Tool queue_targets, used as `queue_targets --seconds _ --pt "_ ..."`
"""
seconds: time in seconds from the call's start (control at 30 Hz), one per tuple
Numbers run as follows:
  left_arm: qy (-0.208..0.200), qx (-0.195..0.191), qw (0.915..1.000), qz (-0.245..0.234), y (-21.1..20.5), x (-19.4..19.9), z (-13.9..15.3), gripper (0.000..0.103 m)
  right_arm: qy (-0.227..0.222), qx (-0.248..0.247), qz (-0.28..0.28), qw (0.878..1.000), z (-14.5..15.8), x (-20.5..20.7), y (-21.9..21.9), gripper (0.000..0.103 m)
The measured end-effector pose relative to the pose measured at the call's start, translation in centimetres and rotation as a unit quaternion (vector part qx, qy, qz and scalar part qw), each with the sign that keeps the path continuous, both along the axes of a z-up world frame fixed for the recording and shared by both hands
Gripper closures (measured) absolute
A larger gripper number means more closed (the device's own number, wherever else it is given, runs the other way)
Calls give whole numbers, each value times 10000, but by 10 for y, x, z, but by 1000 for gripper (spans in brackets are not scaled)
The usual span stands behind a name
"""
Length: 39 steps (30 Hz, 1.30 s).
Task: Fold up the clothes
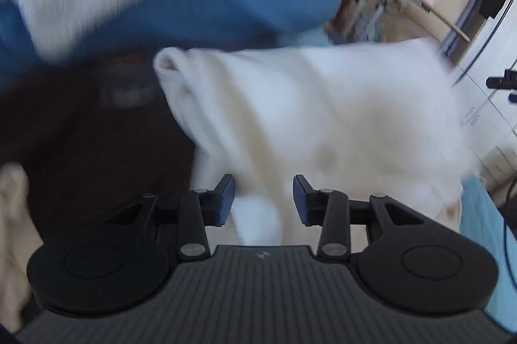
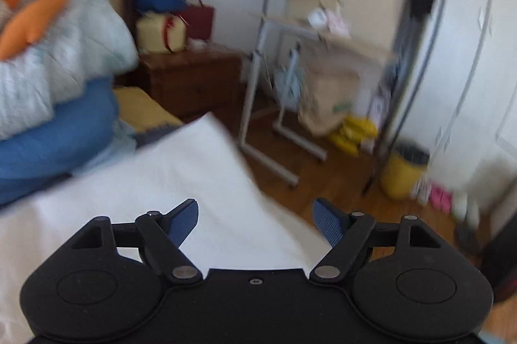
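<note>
A white garment (image 1: 323,118) lies rumpled in front of my left gripper (image 1: 263,198), its rolled edge toward the upper left; the view is blurred by motion. The left gripper is open, and white cloth shows through the gap, though whether the pads touch it is unclear. In the right wrist view the same white garment (image 2: 168,182) spreads flat under and ahead of my right gripper (image 2: 255,224), one corner pointing up toward the room. The right gripper is open wide with nothing gripped between its blue pads (image 2: 185,223).
A dark brown cloth (image 1: 97,134) lies left of the garment. Stacked bedding, a blue cushion (image 2: 61,134) under a white quilt (image 2: 71,53), sits at the left. A wooden nightstand (image 2: 190,79), a metal rack (image 2: 274,85) and a yellow bin (image 2: 404,172) stand on the wooden floor.
</note>
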<state>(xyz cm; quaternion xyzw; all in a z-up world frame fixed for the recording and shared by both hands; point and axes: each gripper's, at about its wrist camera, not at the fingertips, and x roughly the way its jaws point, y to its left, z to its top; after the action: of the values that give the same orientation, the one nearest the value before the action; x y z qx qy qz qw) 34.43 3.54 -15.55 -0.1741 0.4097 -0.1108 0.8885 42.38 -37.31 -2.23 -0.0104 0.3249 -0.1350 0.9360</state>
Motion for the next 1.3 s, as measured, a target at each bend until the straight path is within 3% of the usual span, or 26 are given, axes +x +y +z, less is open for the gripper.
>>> queue_targets --seconds 0.1,0.17,0.27,0.33,0.43,0.53,0.6,0.67,0.73,0.77,0.8,0.87,0.97,1.03,1.17,1.2,1.27,1.3 --pt "117 -325 9994 -69 9 0 -9 61 114 578 -491 9971 -34 -16 -34 20" --pt "285 -591 9974 -315 7 8 -8 61 -8 1428 -790 9866 -52 -32 -63 20" --pt "680 -1080 9883 -830 7 6 -13 52 -290 2899 -1272 9481 -79 -56 -99 20" --pt "678 -1238 9858 -916 10 1 -19 46 -448 3489 -1439 9250 -93 -68 -109 20" --pt "518 -1133 9856 -1142 2 -8 -20 36 -490 3837 -1427 9111 -110 -69 -107 20" --pt "397 -881 9869 -1292 -9 -9 -18 28 -418 3854 -1289 9128 -121 -58 -103 20" --pt "312 -749 9885 -1276 -14 -12 -19 16 -370 3865 -1196 9138 -129 -50 -100 19" --pt "227 -617 9899 -1260 -20 -16 -19 13 -322 3875 -1104 9147 -136 -42 -97 19" --pt "142 -485 9910 -1243 -25 -19 -20 16 -273 3886 -1011 9155 -143 -35 -94 17" --pt "100 -419 9914 -1234 -28 -20 -20 39 -249 3890 -965 9158 -147 -31 -92 17" --pt "-70 -126 9902 -1387 -34 -23 -18 76 -177 3925 -967 9145 -151 -24 -92 17" --pt "-451 534 9823 -1735 -46 -28 -15 86 -244 3669 -902 9256 -157 -12 -84 15" --pt "-423 560 9808 -1820 -44 -29 -13 89 -279 2987 -698 9514 -153 8 -67 15" --pt "-390 563 9787 -1935 -40 -31 -12 89 -205 2444 -499 9682 -140 23 -57 80" --pt "-236 582 9734 -2205 -33 -29 -10 90 -594 1221 0 9907 -87 26 -46 84" --pt "-207 585 9731 -2217 -33 -29 -10 90 -472 968 88 9941 -83 29 -44 83" --pt "-173 639 9724 -2237 -34 -29 -11 90 302 421 -68 9986 -96 40 -44 66" --pt "-196 684 9719 -2242 -35 -31 -11 89 717 134 -178 9972 -105 45 -45 47"
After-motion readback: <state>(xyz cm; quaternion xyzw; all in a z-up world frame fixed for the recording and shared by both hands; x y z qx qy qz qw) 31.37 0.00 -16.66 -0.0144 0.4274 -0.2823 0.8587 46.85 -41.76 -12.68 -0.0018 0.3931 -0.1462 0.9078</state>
